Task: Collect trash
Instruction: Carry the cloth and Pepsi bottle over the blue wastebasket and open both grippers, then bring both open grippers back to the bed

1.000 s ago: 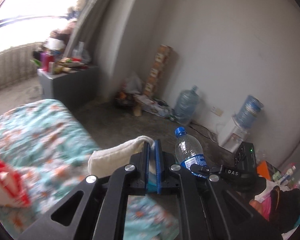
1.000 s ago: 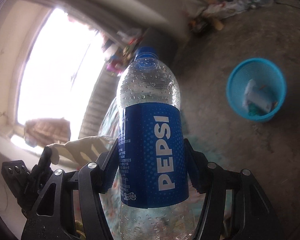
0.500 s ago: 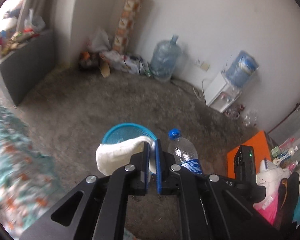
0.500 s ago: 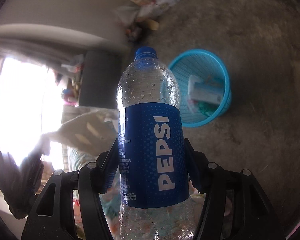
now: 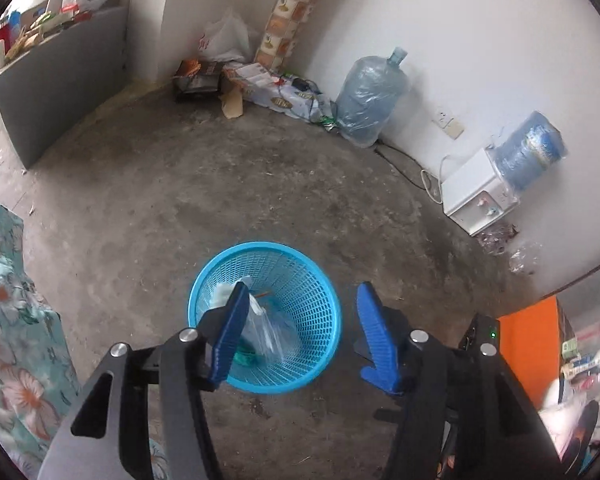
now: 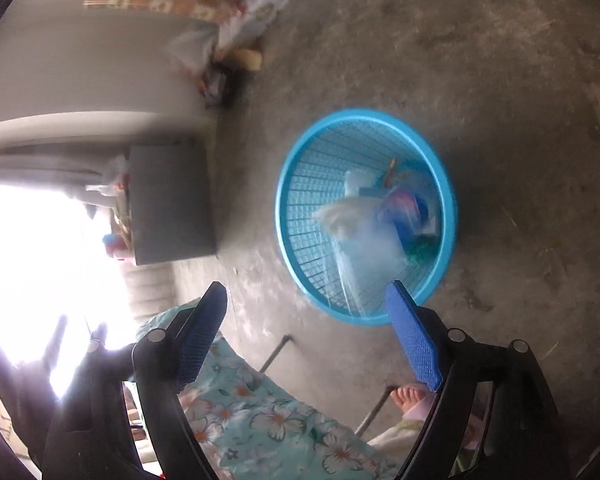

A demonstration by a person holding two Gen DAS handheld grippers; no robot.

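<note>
While agape, claw [image 5: 300,300] above basket [image 5: 300,380]

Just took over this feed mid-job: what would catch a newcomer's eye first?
The bright blue plastic mesh basket on the grey concrete floor, with blurred clear plastic and blue-labelled trash inside it. Both tools stand open and empty: the left tool right over the basket, the right tool beside it.

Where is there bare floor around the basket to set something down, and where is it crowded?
Bare concrete floor runs from the blue basket out to the gray cabinet and toward the water dispenser. Crowded: the wall corner with boxes and bags beside the water jug, and the flowered bedding at the basket's left.
</note>
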